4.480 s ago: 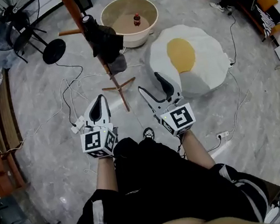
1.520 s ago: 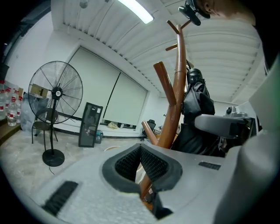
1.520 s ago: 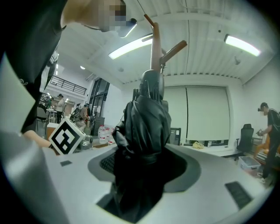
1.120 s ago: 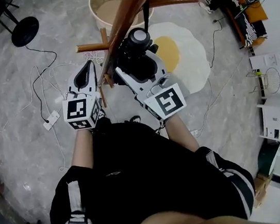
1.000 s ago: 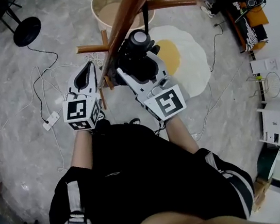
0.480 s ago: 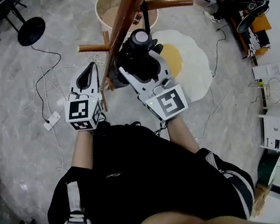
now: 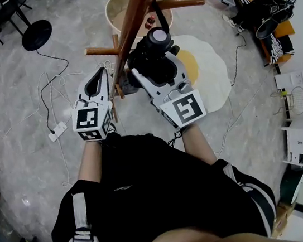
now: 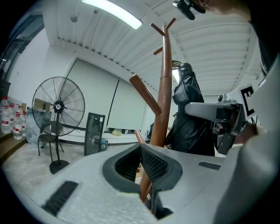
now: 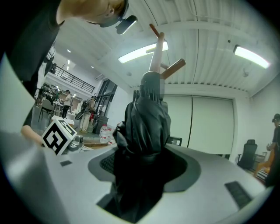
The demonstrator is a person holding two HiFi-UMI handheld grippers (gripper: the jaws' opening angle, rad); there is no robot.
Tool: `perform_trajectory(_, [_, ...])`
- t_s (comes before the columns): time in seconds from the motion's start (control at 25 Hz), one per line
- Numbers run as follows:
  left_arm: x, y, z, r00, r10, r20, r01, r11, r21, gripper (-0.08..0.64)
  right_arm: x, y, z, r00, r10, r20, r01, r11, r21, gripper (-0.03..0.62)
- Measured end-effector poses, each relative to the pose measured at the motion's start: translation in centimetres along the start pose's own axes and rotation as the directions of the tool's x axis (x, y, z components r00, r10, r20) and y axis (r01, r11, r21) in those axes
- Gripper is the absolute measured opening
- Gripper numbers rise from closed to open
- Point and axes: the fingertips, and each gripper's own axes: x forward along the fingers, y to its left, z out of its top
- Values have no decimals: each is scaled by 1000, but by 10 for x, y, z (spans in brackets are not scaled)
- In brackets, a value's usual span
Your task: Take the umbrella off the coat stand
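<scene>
Raised from low over the floor to the coat stand [image 7: 133, 19] since the earliest frame. Clenched fairly wide with the right gripper [image 7: 156, 69] round the folded black umbrella [image 7: 150, 54], bunched fabric filling the jaws, hard against the pole, strap up at a peg. Pinched shut with the left gripper [image 7: 101, 74], nothing between, tips just beside the pole

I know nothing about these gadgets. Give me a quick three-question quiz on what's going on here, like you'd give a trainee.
1. True or false: the right gripper is clamped on the black umbrella.
2. The coat stand is: A white, B brown wood, C blue.
3. In the left gripper view, the standing fan is on which side of the coat stand?
Key: 1 true; 2 B; 3 left.
</scene>
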Motion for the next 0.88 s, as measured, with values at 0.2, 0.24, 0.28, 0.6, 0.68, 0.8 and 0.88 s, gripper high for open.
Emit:
perform_trajectory(0.2, [-4, 1, 0, 1000, 5, 3, -5, 1000, 14, -3, 1, -1, 2, 1000, -6, 11, 6, 1000, 5, 259])
perform_trajectory(0.24, [-5, 2, -1, 1000, 6, 4, -6, 1000, 14, -3, 1, 0, 2, 1000, -7, 14, 7, 1000, 3, 259])
perform_trajectory(0.28, [-6, 2, -1, 1000, 8, 4, -8, 1000, 13, -3, 1, 1, 2, 1000, -7, 15, 7, 1000, 0, 259])
perform_trajectory(0.6, [-11, -2, -2, 1000, 17, 12, -17, 1000, 15, -3, 0, -3, 8, 999, -8, 34, 8, 1000, -12, 259])
perform_trajectory(0.68, [-15, -4, -2, 1000, 20, 14, -21, 1000, 16, -3, -2, -4, 11, 999, -9, 42, 9, 1000, -8, 259])
perform_trajectory(0.8, [-21, 0, -4, 999, 28, 20, -28, 999, 16, -3, -1, -1, 11, 999, -11, 48, 11, 1000, -6, 259])
perform_trajectory(0.88, [-22, -1, -2, 999, 33, 25, -34, 999, 16, -3, -2, -4, 11, 999, -13, 47, 14, 1000, -5, 259])
